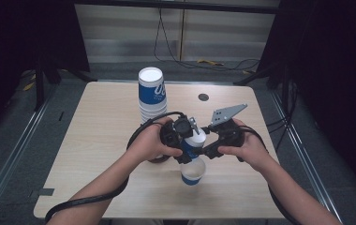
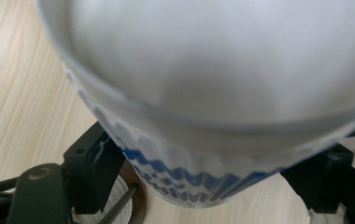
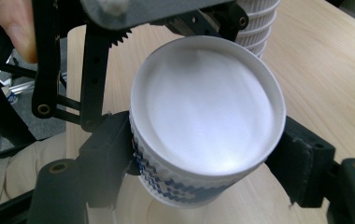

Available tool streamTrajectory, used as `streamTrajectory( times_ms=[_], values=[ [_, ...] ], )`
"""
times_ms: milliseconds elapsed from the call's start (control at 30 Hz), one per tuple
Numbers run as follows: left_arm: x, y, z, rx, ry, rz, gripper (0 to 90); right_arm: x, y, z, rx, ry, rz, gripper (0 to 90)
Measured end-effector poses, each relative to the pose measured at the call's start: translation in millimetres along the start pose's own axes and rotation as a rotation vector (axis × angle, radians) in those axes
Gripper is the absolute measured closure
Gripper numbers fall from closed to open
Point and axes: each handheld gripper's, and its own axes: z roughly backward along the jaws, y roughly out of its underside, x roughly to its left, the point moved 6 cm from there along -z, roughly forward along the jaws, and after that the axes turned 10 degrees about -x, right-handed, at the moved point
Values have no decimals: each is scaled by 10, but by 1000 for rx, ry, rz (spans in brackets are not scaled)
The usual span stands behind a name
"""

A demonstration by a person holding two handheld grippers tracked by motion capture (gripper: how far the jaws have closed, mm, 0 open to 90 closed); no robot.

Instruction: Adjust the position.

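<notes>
A blue-and-white paper cup (image 1: 194, 140) hangs bottom-up over the middle of the table, between both hands. My left gripper (image 1: 184, 153) comes in from the left, and its jaws press on the sides of the cup (image 2: 203, 93). My right gripper (image 1: 205, 148) comes in from the right. In the right gripper view the cup (image 3: 206, 107) shows its white base, and the right gripper (image 3: 203, 163) has both pads pressed on the ribbed wall. A second cup (image 1: 192, 173) stands mouth-up on the table just below the held one.
A tall stack of upside-down cups (image 1: 152, 93) stands at the back of the wooden table (image 1: 106, 126), also at the top of the right gripper view (image 3: 257, 18). A brown ring (image 2: 136, 205) lies under the left hand. A dark round hole (image 1: 203, 97) marks the far side.
</notes>
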Motion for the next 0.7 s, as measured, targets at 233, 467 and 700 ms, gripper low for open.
streamTrajectory(
  times_ms=[233, 467, 700],
  values=[
    [35, 33, 5, -51, 20, 44, 181, -31, -10, 63, -25, 12, -19, 267],
    [54, 83, -5, -68, 23, 44, 174, -53, 0, 119, -35, 20, -29, 267],
    [42, 99, -19, -104, 29, 72, 165, -62, -1, 149, -43, 23, -27, 267]
  ],
)
